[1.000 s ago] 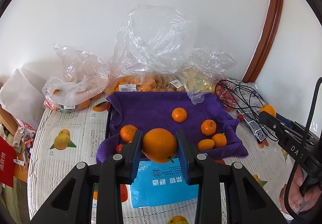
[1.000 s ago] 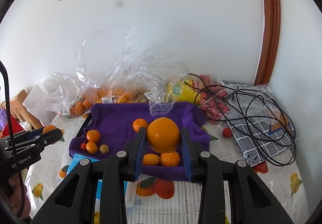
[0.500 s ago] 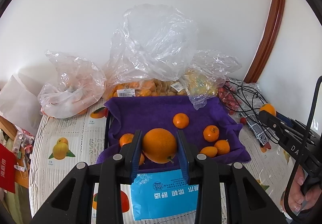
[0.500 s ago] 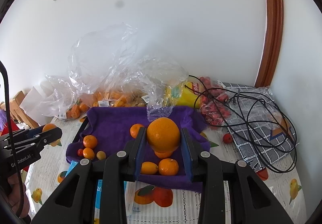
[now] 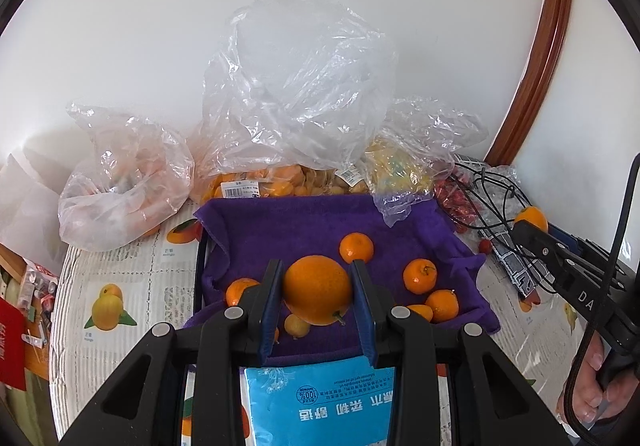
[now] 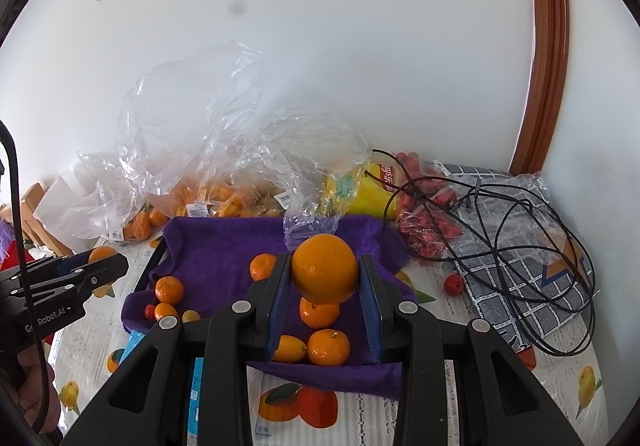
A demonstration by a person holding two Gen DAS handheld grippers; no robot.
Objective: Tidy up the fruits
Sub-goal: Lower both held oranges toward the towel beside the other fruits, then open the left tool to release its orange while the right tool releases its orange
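Clamping a large orange (image 5: 318, 289) at centre frame, the left gripper (image 5: 318, 302) hangs over the purple towel (image 5: 288, 230) strewn with mandarins (image 5: 356, 247). The right gripper (image 6: 325, 298) likewise pinches another large orange (image 6: 324, 268), central, above that towel.

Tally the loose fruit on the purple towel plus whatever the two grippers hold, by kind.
Large oranges, held: 2
Mandarins: 5
Small yellow oval fruits: 2
Small red fruit: 1
Total: 10

fruit-print table (image 5: 120, 270) under purple towel (image 5: 304, 221)
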